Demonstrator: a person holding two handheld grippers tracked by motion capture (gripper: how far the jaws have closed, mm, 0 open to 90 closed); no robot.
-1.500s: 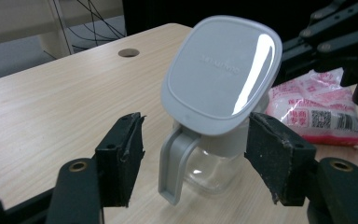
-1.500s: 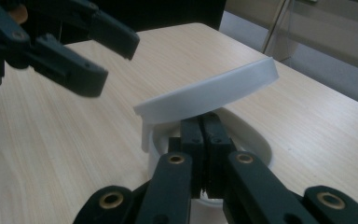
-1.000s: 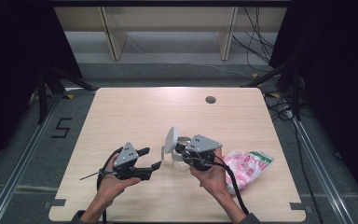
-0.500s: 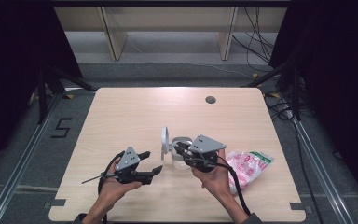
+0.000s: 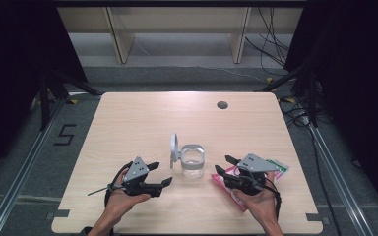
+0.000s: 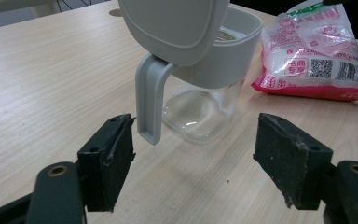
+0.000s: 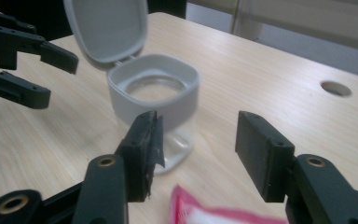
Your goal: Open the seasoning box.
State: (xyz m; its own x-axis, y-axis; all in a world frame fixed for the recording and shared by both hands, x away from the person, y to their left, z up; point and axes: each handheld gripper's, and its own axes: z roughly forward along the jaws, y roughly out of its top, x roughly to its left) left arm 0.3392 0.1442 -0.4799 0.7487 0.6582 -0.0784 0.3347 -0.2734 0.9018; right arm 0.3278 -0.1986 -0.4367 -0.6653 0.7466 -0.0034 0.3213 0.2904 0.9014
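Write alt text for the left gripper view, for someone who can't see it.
A clear jar with a grey collar and its hinged lid flipped up stands on a wooden table, just beyond the open left claw. A pink-and-white bag lies behind it to the right.

The jar [image 5: 193, 164] is see-through with a pale grey collar, and its flipped-up lid [image 5: 174, 147] is the same grey. Right of the jar, the packet [image 6: 319, 53] is clear with white stuff inside, pink-red edging, a green strip on top and a black QR code. The table [image 5: 142, 118] is light woodgrain; the jaws are black.
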